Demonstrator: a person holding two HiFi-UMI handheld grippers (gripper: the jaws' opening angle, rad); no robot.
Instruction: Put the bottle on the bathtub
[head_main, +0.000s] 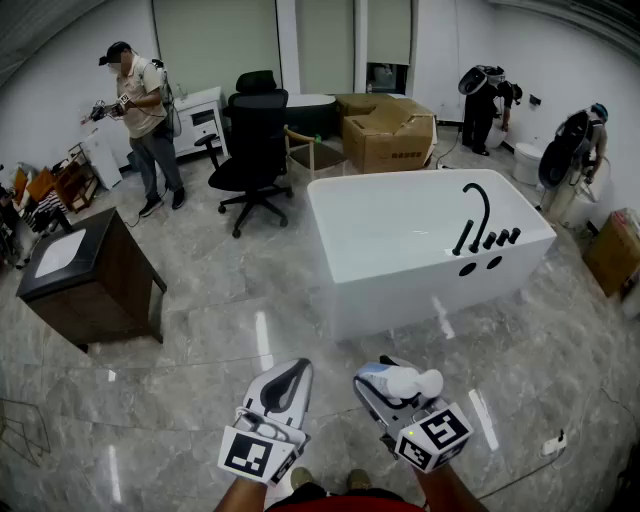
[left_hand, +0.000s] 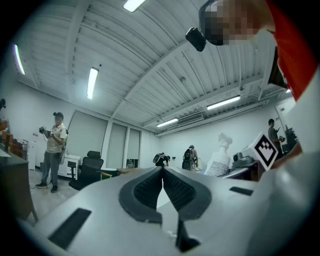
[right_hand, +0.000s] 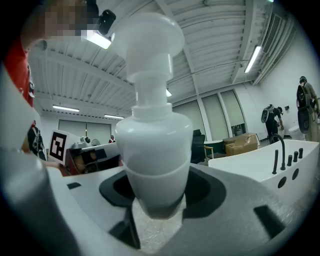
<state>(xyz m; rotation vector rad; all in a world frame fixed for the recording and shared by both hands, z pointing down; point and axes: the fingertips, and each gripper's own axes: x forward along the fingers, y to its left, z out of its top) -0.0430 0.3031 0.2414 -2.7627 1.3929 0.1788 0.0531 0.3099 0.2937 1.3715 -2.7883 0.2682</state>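
Note:
A white pump bottle (head_main: 408, 383) lies between the jaws of my right gripper (head_main: 385, 388), which is shut on it low in the head view. In the right gripper view the bottle (right_hand: 154, 130) fills the middle, its pump top pointing away. The white bathtub (head_main: 420, 240) with a black faucet (head_main: 476, 215) stands ahead of me across the marble floor. My left gripper (head_main: 285, 385) is shut with nothing in it; its pads (left_hand: 150, 191) meet in the left gripper view, where the bottle (left_hand: 219, 157) shows at right.
A black office chair (head_main: 254, 150) and cardboard boxes (head_main: 390, 130) stand behind the tub. A dark wooden cabinet (head_main: 85, 280) is at left. One person (head_main: 140, 125) stands at far left, two others (head_main: 485, 100) work at far right near a toilet (head_main: 528, 160).

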